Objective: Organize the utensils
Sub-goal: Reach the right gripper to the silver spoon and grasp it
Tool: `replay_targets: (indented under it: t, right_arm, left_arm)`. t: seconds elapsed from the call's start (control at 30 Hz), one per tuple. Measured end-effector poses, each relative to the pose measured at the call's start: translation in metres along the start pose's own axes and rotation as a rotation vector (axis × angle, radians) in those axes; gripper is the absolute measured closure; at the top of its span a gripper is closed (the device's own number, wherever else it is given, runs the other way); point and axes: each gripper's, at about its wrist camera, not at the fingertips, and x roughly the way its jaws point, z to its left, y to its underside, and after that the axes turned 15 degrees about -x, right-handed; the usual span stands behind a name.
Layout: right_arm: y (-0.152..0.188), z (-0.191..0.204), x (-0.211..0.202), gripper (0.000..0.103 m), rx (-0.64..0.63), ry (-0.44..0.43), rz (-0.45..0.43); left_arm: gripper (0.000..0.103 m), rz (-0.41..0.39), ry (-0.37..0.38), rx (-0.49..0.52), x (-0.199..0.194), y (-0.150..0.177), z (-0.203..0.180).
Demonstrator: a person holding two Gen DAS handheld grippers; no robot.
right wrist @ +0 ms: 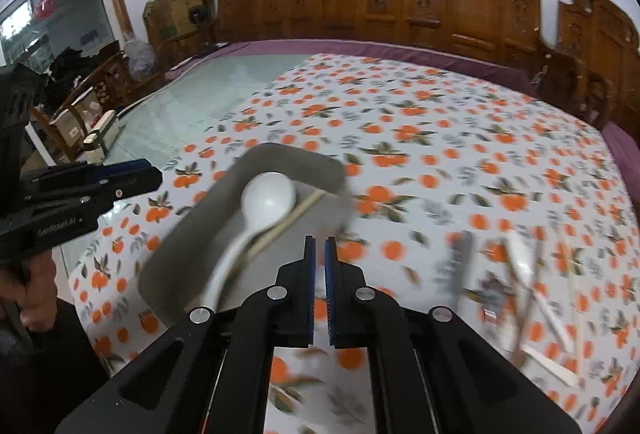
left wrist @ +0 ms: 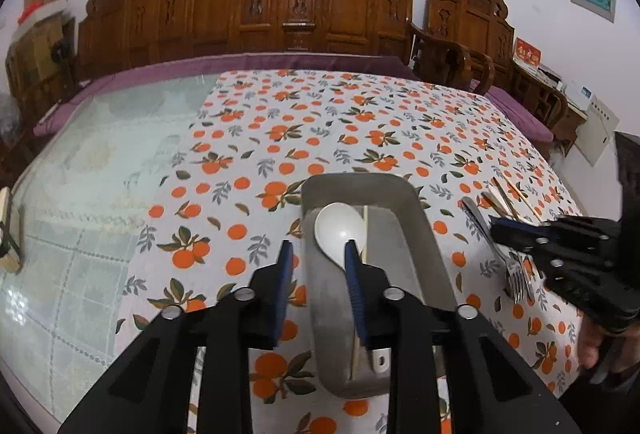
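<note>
A grey tray (left wrist: pixel 424 230) (right wrist: pixel 188 234) lies on the orange-print tablecloth and holds a white spoon (left wrist: pixel 340 228) (right wrist: pixel 268 196) and a wooden chopstick (left wrist: pixel 365 230) (right wrist: pixel 296 216). My left gripper (left wrist: pixel 318 248) is open, its jaws straddling the tray's left wall, empty. My right gripper (right wrist: pixel 320 246) has its jaws nearly closed with nothing between them, just right of the tray. It shows in the left wrist view (left wrist: pixel 496 228) above a metal fork (left wrist: pixel 514 272). Loose chopsticks (left wrist: pixel 508 196) (right wrist: pixel 554 314), a blurred metal utensil (right wrist: pixel 456 262) and a white utensil (right wrist: pixel 520 264) lie right of the tray.
The tablecloth (left wrist: pixel 340 122) covers the right part of a glass table (left wrist: pixel 100 170). Carved wooden chairs (left wrist: pixel 288 2) line the far side. A small wooden block (right wrist: pixel 100 136) sits at the table's left edge. The table's near edge is close below both grippers.
</note>
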Motion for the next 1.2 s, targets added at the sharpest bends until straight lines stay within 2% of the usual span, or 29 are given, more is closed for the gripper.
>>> replay_targets:
  t: [0.1,0.17,0.23,0.4,0.53,0.73,1.0,1.2]
  right_arm:
    - [0.016,-0.019,-0.015,0.096,0.007,0.044,0.007]
    - [0.026,-0.031,-0.022,0.089,0.016,0.066,0.009]
    - [0.038,-0.046,-0.029,0.088,0.034,0.089,0.015]
    - [0.062,-0.075,-0.040,0.088,0.073,0.129,0.027]
    - [0.076,-0.091,-0.041,0.082,0.099,0.154,0.037]
    - [0.092,-0.092,-0.030,0.082,0.118,0.120,0.036]
    - [0.091,-0.080,-0.001,0.082,0.111,0.012,0.054]
    - [0.096,-0.079,0.023,0.082,0.104,0.039,0.130]
  left_arm:
    - [0.074,-0.011,0.009,0.013,-0.001,0.004,-0.013]
    - [0.067,-0.016,0.010,0.020,-0.002,0.009,-0.023]
    - [0.062,-0.028,0.026,0.030,-0.005,0.013,-0.034]
    - [0.062,-0.026,0.075,0.046,-0.008,0.021,-0.060]
    - [0.062,-0.021,0.099,0.065,-0.007,0.031,-0.078]
    - [0.062,-0.007,0.117,0.092,-0.002,0.045,-0.096]
    - [0.062,-0.001,0.123,0.104,0.003,0.056,-0.107]
    - [0.062,0.000,0.124,0.117,0.005,0.063,-0.113]
